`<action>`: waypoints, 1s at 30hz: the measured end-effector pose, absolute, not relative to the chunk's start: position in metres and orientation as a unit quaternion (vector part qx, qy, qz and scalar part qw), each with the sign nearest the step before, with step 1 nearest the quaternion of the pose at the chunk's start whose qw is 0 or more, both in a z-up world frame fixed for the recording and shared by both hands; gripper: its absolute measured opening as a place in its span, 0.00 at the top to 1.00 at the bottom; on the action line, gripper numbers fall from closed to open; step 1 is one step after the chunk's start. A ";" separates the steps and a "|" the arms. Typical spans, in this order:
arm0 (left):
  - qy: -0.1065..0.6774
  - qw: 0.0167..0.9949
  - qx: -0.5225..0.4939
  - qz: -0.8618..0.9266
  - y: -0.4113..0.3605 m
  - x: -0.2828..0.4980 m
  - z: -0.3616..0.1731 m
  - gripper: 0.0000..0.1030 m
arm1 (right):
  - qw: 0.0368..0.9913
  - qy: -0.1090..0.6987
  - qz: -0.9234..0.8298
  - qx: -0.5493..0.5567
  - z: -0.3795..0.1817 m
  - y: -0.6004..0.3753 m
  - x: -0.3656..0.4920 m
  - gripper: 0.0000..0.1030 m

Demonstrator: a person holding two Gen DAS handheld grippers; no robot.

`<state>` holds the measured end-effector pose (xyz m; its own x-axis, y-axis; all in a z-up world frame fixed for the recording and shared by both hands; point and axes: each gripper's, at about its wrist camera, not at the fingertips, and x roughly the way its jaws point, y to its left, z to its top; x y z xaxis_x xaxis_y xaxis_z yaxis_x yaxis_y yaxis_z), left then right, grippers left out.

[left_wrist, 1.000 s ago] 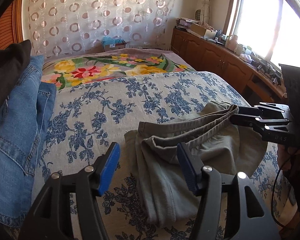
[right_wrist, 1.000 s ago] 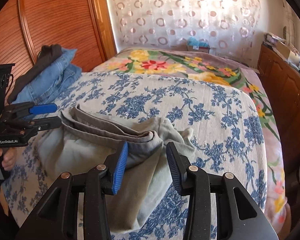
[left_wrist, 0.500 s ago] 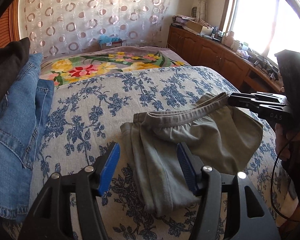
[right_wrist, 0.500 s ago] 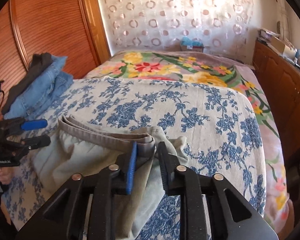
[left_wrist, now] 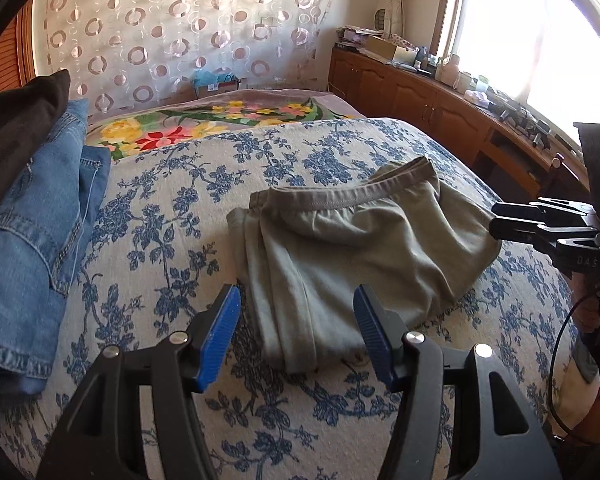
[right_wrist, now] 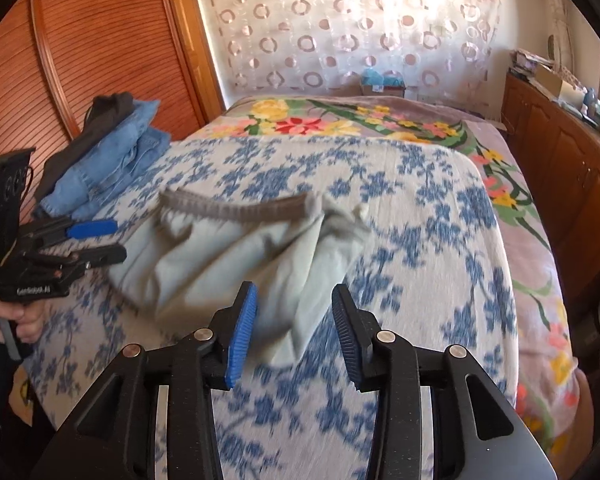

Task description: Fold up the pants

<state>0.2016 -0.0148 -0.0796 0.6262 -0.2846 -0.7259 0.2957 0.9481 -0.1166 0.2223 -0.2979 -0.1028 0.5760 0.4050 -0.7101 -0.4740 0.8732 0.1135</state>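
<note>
grey-green pants lie folded on the bed, both tools apart

the pants (left_wrist: 352, 248) sit bunched in a rough fold on the blue-flowered bedspread (left_wrist: 160, 216), waistband toward the far side and the legs doubled toward the near edge. in the right wrist view the same pants (right_wrist: 236, 256) are blurred, with a loose corner of cloth reaching down between the fingers of the right tool (right_wrist: 294, 332).

the left tool (left_wrist: 296, 336) hangs just above the near end of the pants, its blue pads standing well apart with the cloth below the gap and neither pad pressing on it. the right tool's jaws have just been opening; they stand apart now, and the cloth between them is not pinched. from the left wrist view the right tool (left_wrist: 500, 226) shows at the right edge of the pants, its tips just beside the fabric; whether they touch it is unclear.

a stack of blue jeans (left_wrist: 32, 240) with a dark garment (left_wrist: 16, 128) on top lies at the left side of the bed, well apart from the pants. a bright floral blanket (right_wrist: 340, 120) covers the far end.
</note>
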 end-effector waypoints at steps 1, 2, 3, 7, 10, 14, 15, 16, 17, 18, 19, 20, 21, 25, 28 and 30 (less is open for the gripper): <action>0.402 0.901 0.007 -0.161 -0.014 0.200 -0.080 0.43 | 0.886 0.389 0.248 -0.045 -0.103 -0.298 0.219 0.62; 0.403 0.901 0.006 -0.160 -0.014 0.198 -0.081 0.43 | 0.886 0.390 0.248 -0.044 -0.104 -0.299 0.215 0.62; 0.405 0.900 0.007 -0.159 -0.013 0.197 -0.082 0.43 | 0.886 0.390 0.247 -0.042 -0.104 -0.300 0.214 0.62; 0.410 0.898 0.011 -0.159 -0.014 0.191 -0.085 0.43 | 0.884 0.394 0.250 -0.041 -0.109 -0.302 0.206 0.63; 0.412 0.897 0.016 -0.162 -0.015 0.187 -0.087 0.43 | 0.880 0.397 0.256 -0.046 -0.111 -0.301 0.201 0.65; 0.422 0.891 0.017 -0.164 -0.016 0.189 -0.094 0.54 | 0.876 0.400 0.263 -0.062 -0.116 -0.294 0.198 0.66; 0.425 0.890 0.018 -0.163 -0.016 0.190 -0.095 0.56 | 0.875 0.401 0.262 -0.069 -0.118 -0.291 0.199 0.66; 0.426 0.890 0.019 -0.163 -0.017 0.191 -0.097 0.56 | 0.875 0.401 0.261 -0.073 -0.119 -0.290 0.200 0.66; 0.428 0.888 0.020 -0.164 -0.017 0.191 -0.098 0.57 | 0.875 0.401 0.261 -0.077 -0.121 -0.288 0.201 0.66; 0.429 0.888 0.022 -0.165 -0.018 0.192 -0.099 0.59 | 0.875 0.400 0.261 -0.081 -0.122 -0.286 0.202 0.66; 0.430 0.887 0.023 -0.166 -0.019 0.192 -0.100 0.60 | 0.874 0.399 0.263 -0.084 -0.123 -0.284 0.202 0.67; 0.429 0.888 0.024 -0.167 -0.019 0.191 -0.100 0.61 | 0.873 0.399 0.265 -0.087 -0.124 -0.282 0.202 0.73; 0.429 0.888 0.024 -0.167 -0.019 0.191 -0.100 0.64 | 0.873 0.399 0.267 -0.090 -0.125 -0.281 0.203 0.80; 0.425 0.888 0.021 -0.174 -0.017 0.191 -0.099 0.82 | 0.872 0.393 0.276 -0.095 -0.122 -0.283 0.202 0.95; 0.417 0.891 0.020 -0.175 -0.016 0.189 -0.097 0.90 | 0.878 0.383 0.272 -0.094 -0.117 -0.290 0.199 0.97; 0.413 0.894 0.012 -0.174 -0.013 0.189 -0.094 0.92 | 0.878 0.384 0.273 -0.090 -0.115 -0.294 0.198 0.98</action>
